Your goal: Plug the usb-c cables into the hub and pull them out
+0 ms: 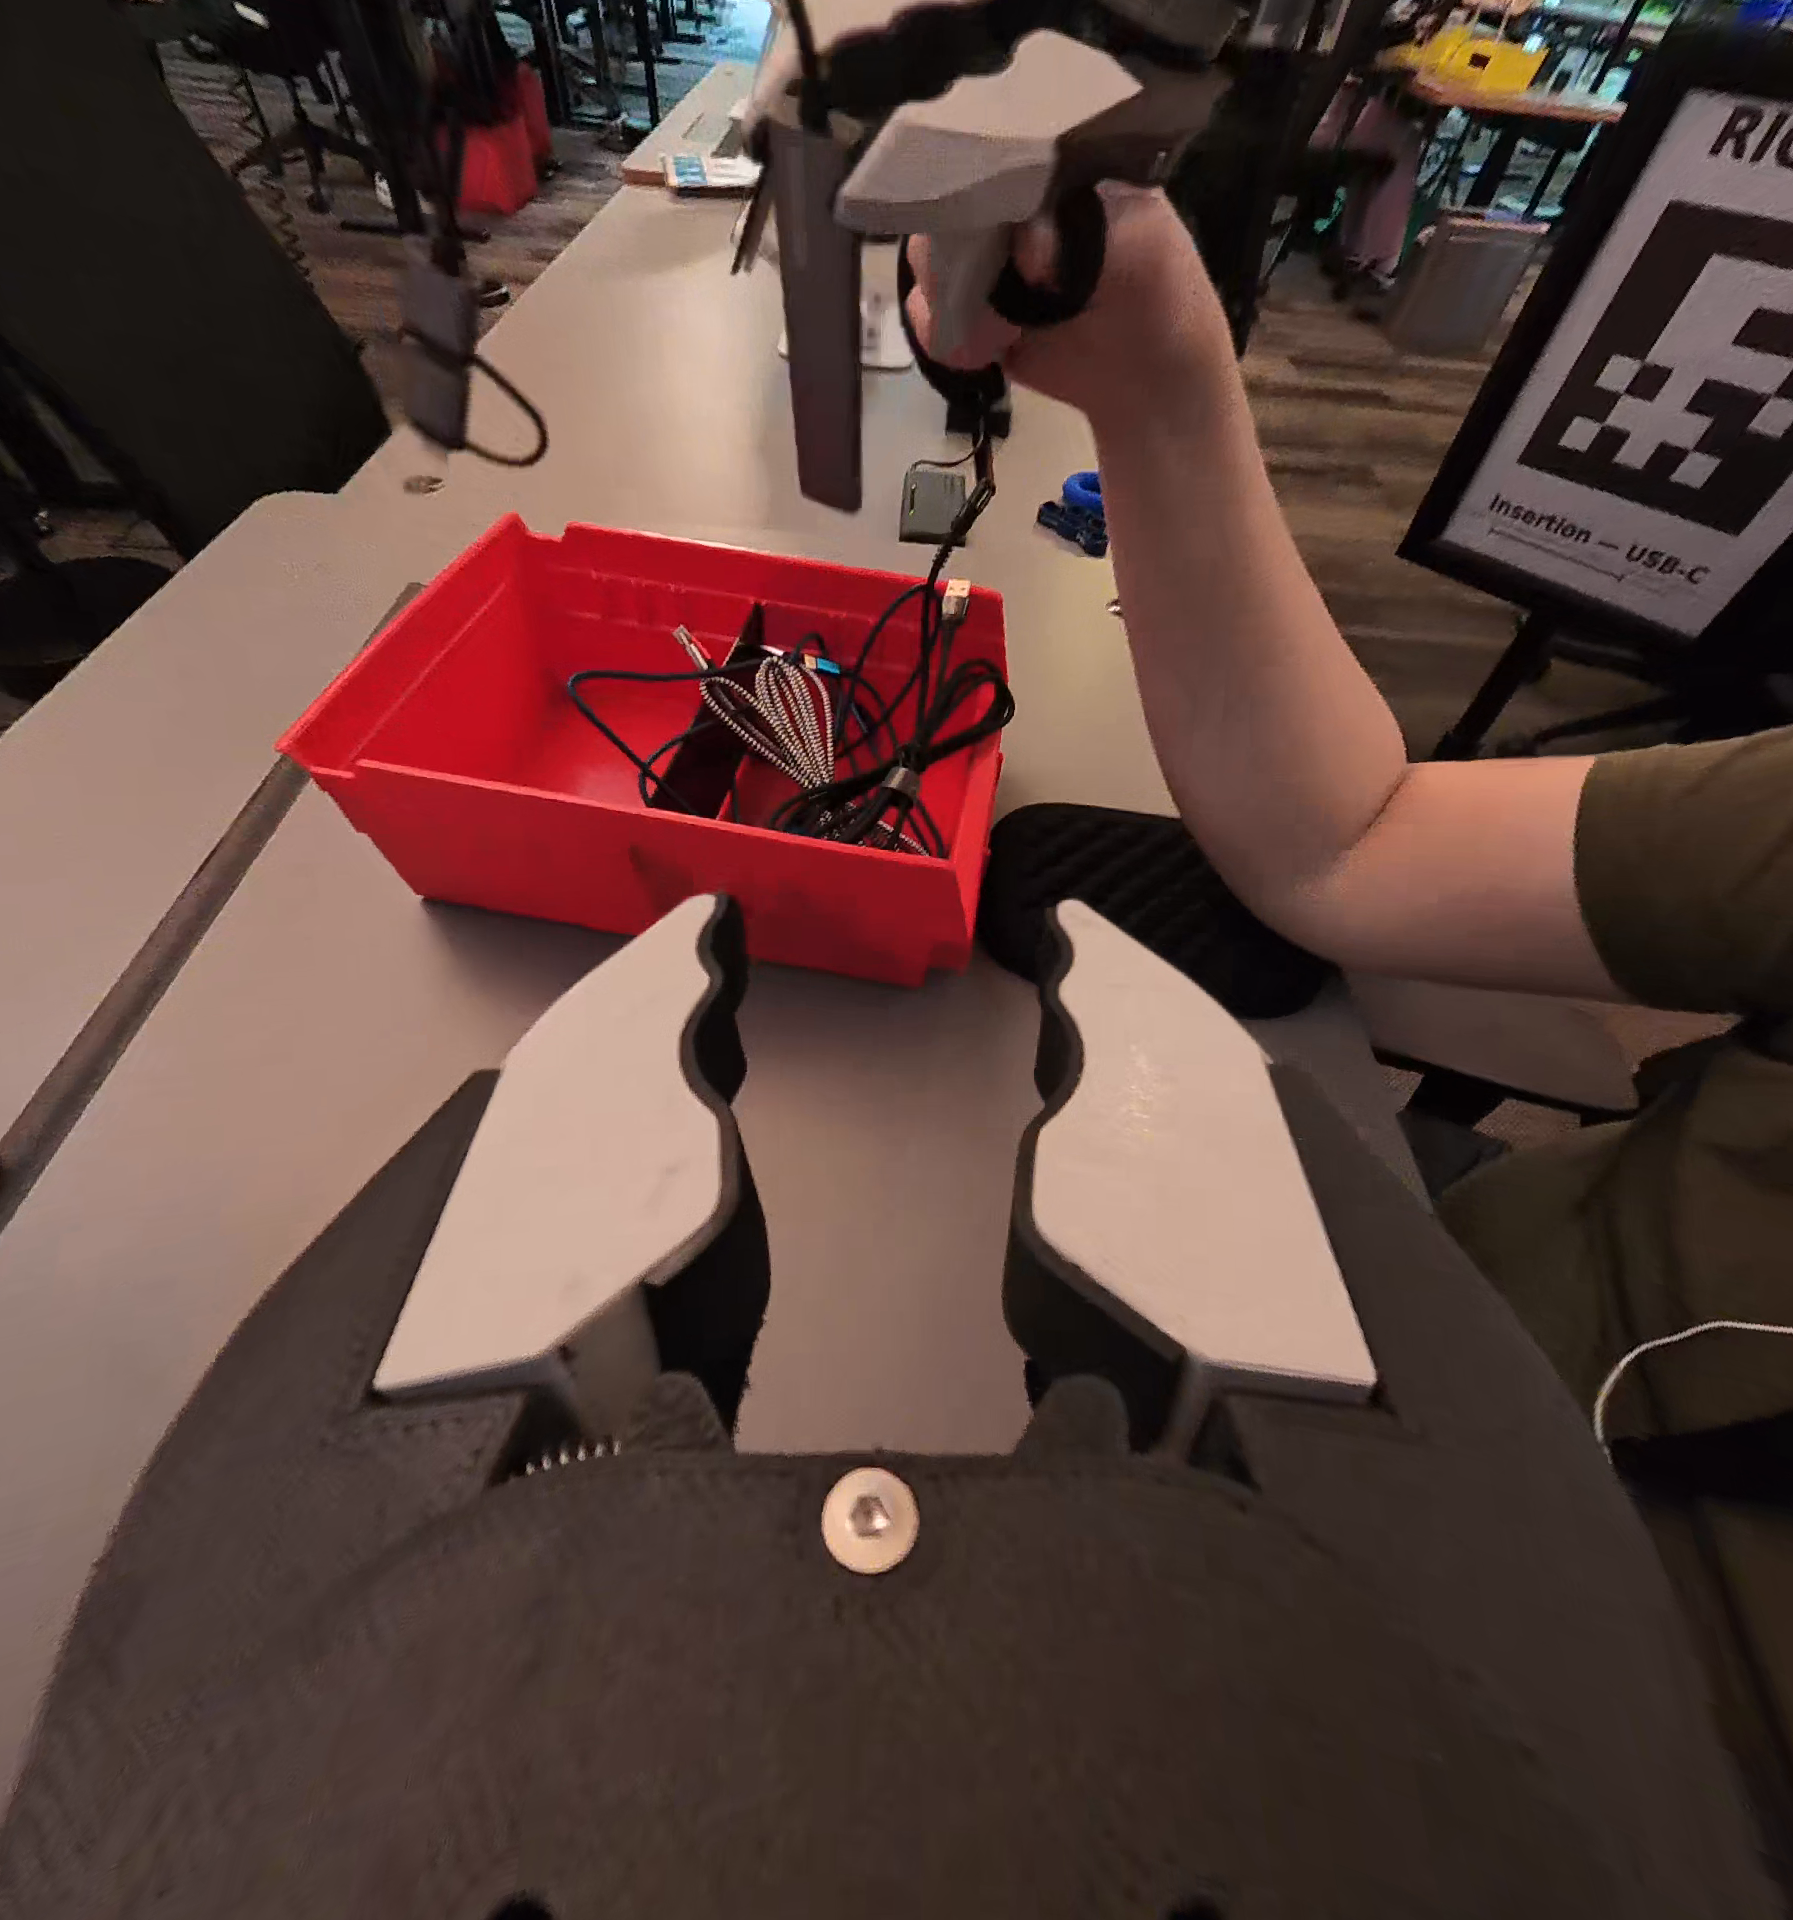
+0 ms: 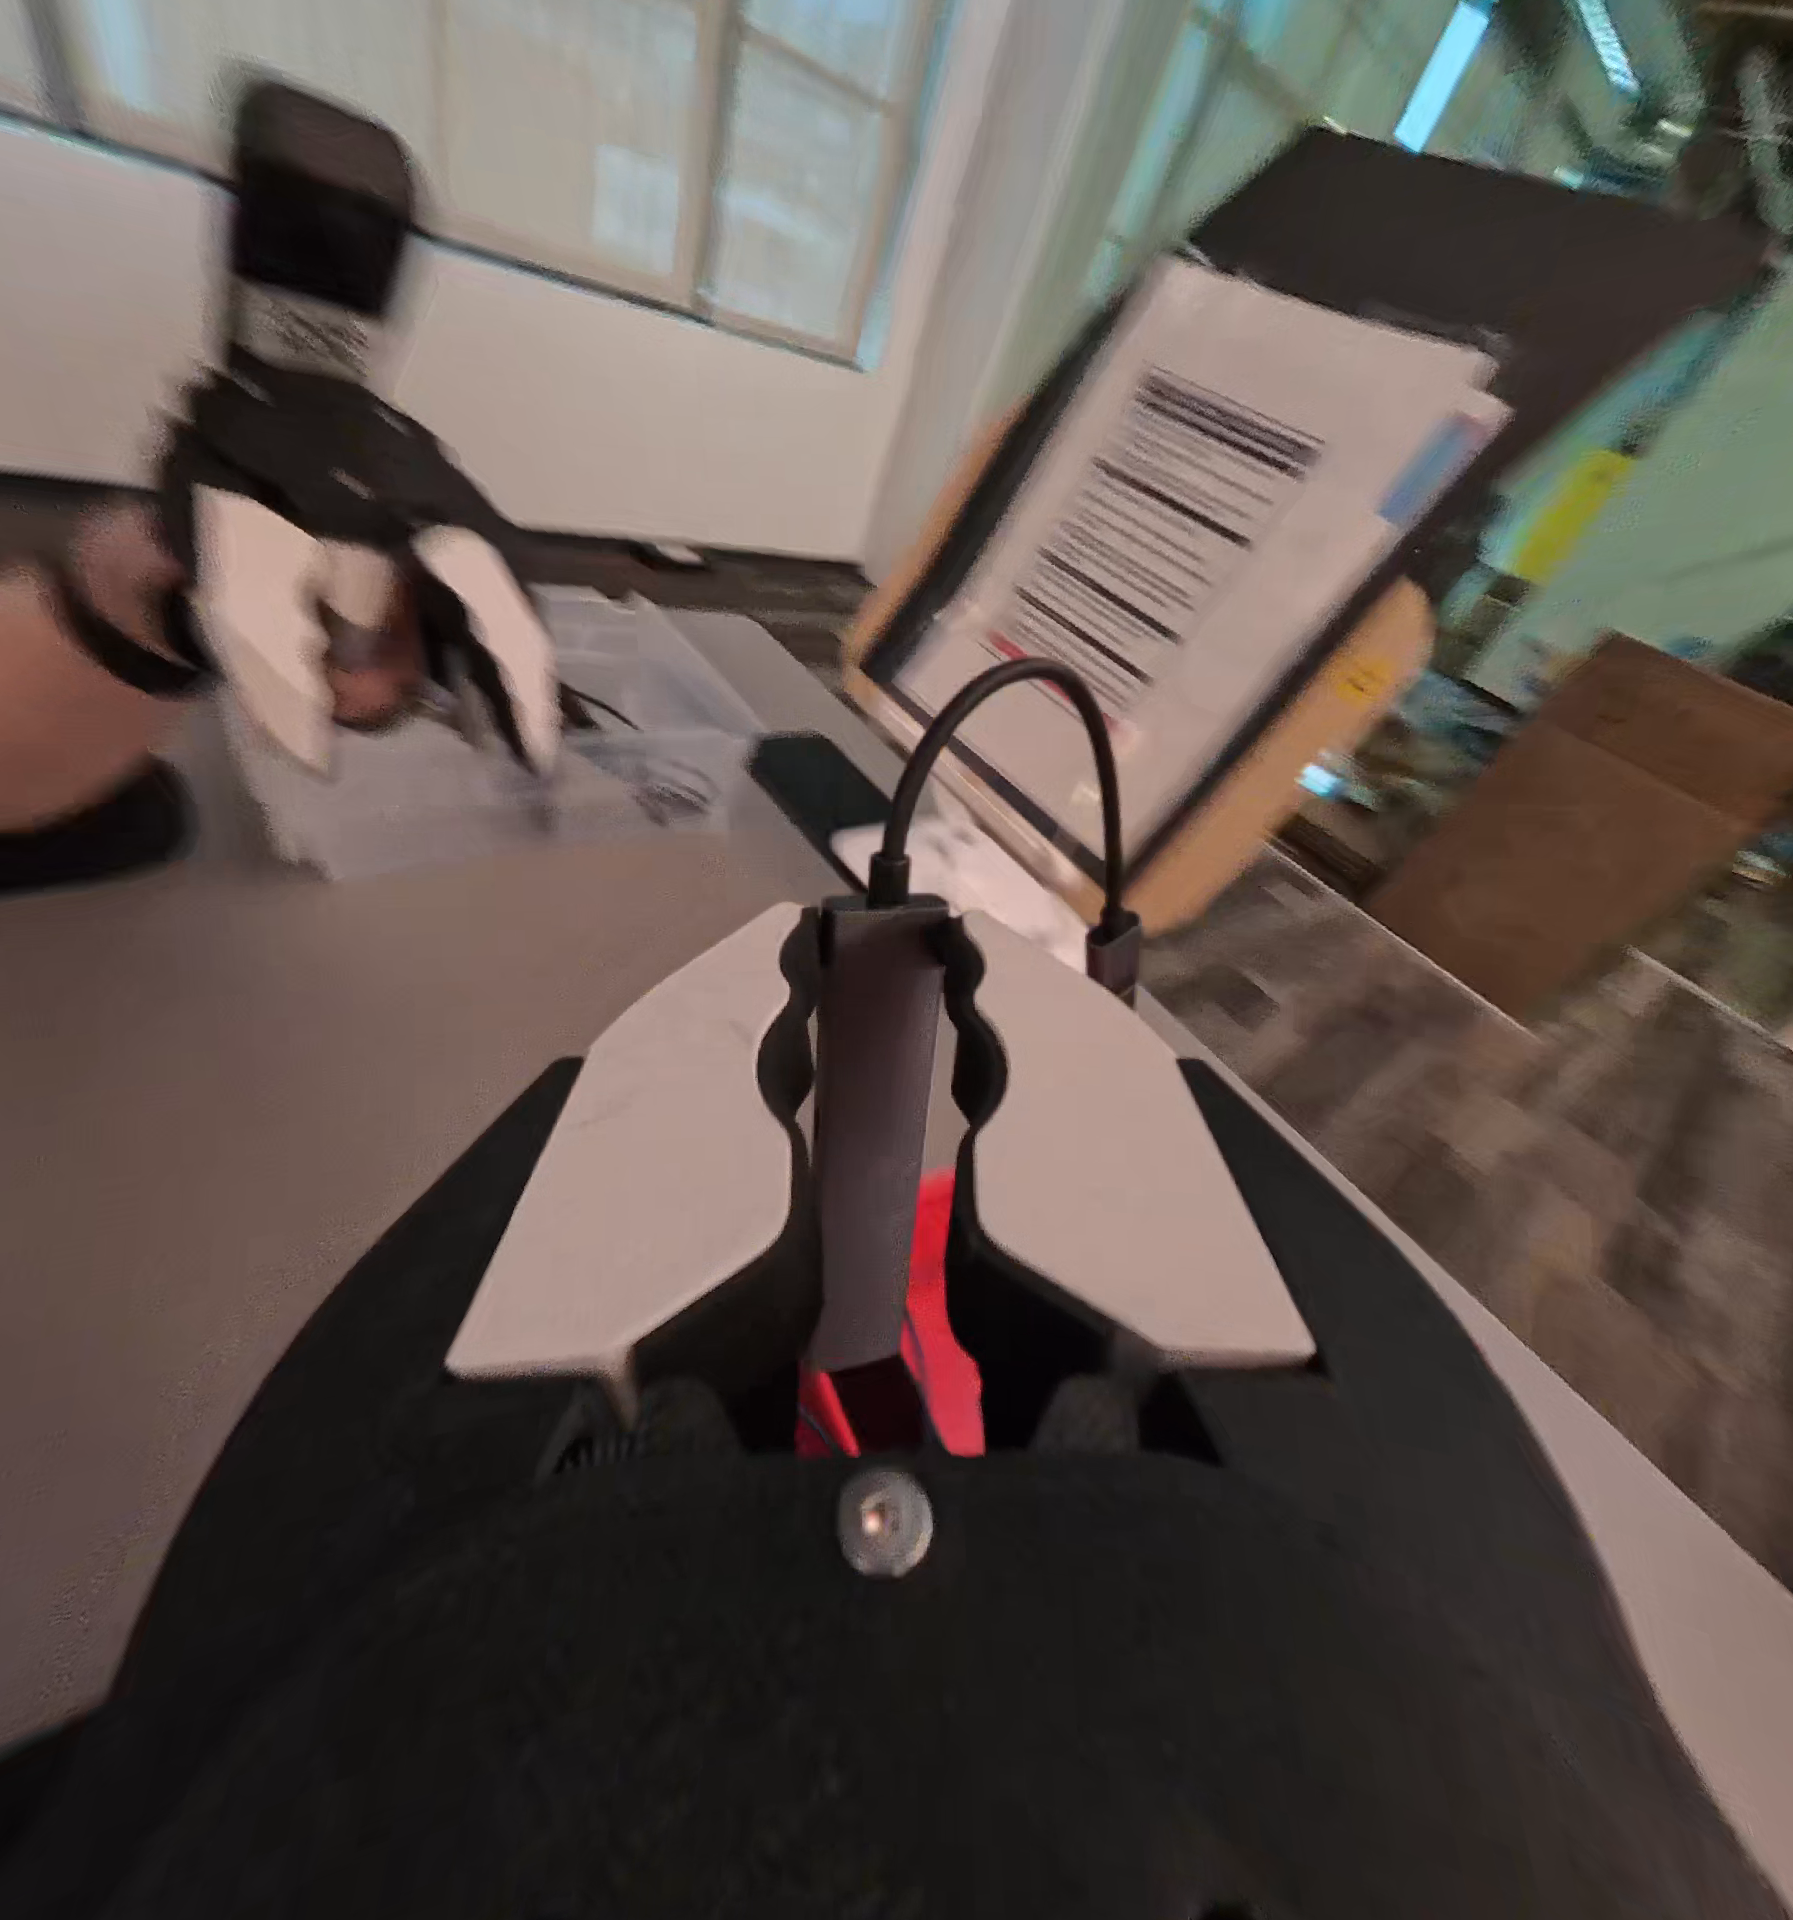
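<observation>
The right claw (image 2: 879, 935) is squeezed tight on the long dark grey metal hub (image 2: 871, 1122), held high above the grey counter (image 1: 196, 1091). It looks light, hard and smooth, best held by its flat sides. The left claw (image 1: 887, 935) is spread wide with nothing in it. Thin bendy black cables (image 1: 871, 727) lie tangled in the red plastic bin (image 1: 518, 831), and its walls stand in the way
</observation>
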Demonstrator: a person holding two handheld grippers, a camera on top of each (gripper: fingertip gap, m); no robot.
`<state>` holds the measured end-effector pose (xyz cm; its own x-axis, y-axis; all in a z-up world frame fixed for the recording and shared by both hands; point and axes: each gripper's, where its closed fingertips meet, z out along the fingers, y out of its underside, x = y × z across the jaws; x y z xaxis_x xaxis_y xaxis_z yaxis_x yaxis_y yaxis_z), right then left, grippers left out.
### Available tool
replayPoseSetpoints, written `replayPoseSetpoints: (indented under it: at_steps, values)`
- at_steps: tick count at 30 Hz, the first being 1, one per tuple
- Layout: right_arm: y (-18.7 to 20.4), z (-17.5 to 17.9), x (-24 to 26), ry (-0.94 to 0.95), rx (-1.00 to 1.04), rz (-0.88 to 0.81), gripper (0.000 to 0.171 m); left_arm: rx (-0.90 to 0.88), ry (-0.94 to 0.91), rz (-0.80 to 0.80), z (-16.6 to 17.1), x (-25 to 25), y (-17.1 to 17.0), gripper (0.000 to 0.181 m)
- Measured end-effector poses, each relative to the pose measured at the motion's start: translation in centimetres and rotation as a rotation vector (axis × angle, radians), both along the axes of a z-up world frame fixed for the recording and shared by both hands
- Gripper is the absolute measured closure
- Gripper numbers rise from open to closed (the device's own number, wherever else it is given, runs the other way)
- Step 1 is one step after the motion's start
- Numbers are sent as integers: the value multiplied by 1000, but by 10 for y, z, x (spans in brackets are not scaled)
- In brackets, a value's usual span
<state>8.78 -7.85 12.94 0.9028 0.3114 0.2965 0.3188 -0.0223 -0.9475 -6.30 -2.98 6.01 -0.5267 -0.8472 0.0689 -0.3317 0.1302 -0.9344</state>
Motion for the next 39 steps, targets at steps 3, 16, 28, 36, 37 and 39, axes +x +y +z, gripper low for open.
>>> replayPoseSetpoints:
  at_steps: [3, 16, 28, 36, 37, 39]
  values:
    - [-4, -41, 62, -99, -127, -225, 148, 36, 11, 14, -3, 0, 3, 128]
    - [29, -164, 107, -449, -581, -183, 148, 47, 77, -14, -20, 2, 1, 130]
    - [44, -192, 141, -458, -630, -320, 163, 40, 112, -18, -28, 4, 4, 132]
    - [-43, -153, 161, -92, -761, -630, 135, 43, 111, -16, -23, 0, 6, 132]
    - [-56, -160, 164, -26, -806, -660, 133, 44, 114, -15, -24, 0, 6, 132]
    - [-70, -176, 167, 118, -865, -671, 133, 44, 119, -14, -25, 0, 6, 132]
